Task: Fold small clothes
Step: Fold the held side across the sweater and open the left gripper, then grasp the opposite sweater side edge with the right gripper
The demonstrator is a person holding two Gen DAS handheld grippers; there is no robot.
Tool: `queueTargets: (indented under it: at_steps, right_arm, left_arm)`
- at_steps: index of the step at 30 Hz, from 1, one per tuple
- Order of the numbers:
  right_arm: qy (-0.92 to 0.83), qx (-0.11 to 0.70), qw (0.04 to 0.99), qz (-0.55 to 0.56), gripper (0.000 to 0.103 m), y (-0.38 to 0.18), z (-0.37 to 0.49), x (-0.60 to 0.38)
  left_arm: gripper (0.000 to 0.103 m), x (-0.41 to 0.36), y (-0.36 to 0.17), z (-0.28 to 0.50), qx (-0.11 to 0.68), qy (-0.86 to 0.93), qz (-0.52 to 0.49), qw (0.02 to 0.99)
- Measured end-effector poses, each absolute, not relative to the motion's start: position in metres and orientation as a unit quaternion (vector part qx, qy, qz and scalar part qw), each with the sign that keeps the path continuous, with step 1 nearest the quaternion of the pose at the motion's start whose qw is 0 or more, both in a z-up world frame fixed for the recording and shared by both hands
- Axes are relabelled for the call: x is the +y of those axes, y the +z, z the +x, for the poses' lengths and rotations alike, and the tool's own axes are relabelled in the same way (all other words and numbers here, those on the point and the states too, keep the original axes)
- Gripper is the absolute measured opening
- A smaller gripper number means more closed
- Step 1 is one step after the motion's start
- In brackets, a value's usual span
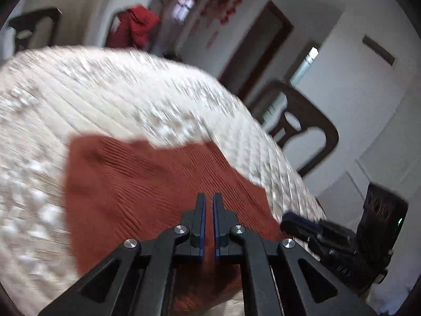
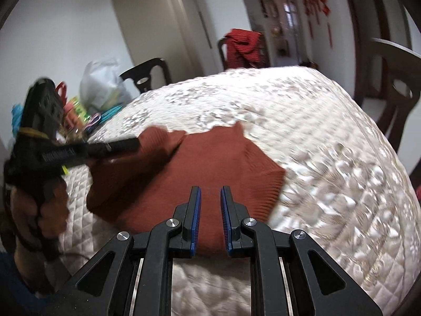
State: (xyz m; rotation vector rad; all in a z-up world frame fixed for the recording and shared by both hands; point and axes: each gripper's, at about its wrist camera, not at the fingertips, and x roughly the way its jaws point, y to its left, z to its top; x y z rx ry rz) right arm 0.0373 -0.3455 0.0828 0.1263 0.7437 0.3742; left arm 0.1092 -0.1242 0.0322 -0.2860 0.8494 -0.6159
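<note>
A rust-red knitted garment (image 1: 147, 184) lies on a white quilted table cover (image 1: 105, 92). It also shows in the right wrist view (image 2: 210, 163), partly folded, with a flap turned over at its left. My left gripper (image 1: 209, 197) hovers over the garment, jaws a narrow gap apart and empty. In the right wrist view the left gripper (image 2: 131, 143) reaches over the garment's left edge, blurred. My right gripper (image 2: 210, 191) is open above the garment's near edge, holding nothing. Its body shows in the left wrist view (image 1: 302, 223) at the garment's right corner.
Dark wooden chairs (image 1: 297, 123) stand round the table; one (image 2: 389, 84) at the right. A red coat (image 2: 244, 44) hangs on a far chair. A white bag (image 2: 102, 84) and colourful items (image 2: 76, 110) sit at the table's left end.
</note>
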Motion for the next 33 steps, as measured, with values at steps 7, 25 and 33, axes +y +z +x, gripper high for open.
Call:
queueTargets:
  at_steps: [7, 25, 33]
  right_arm:
    - [0.198, 0.370, 0.901, 0.111, 0.018, 0.078, 0.042, -0.352]
    - [0.323, 0.459, 0.791, 0.244, 0.044, 0.044, 0.100, -0.296]
    - [0.334, 0.469, 0.766, 0.286, 0.044, 0.037, 0.120, -0.294]
  left_arm:
    - [0.008, -0.119, 0.041, 0.089, 0.391, -0.319, -0.141, 0.852]
    - [0.027, -0.059, 0.023, 0.067, 0.356, -0.203, -0.080, 0.909]
    - [0.028, -0.058, 0.021, 0.068, 0.353, -0.207, -0.086, 0.908]
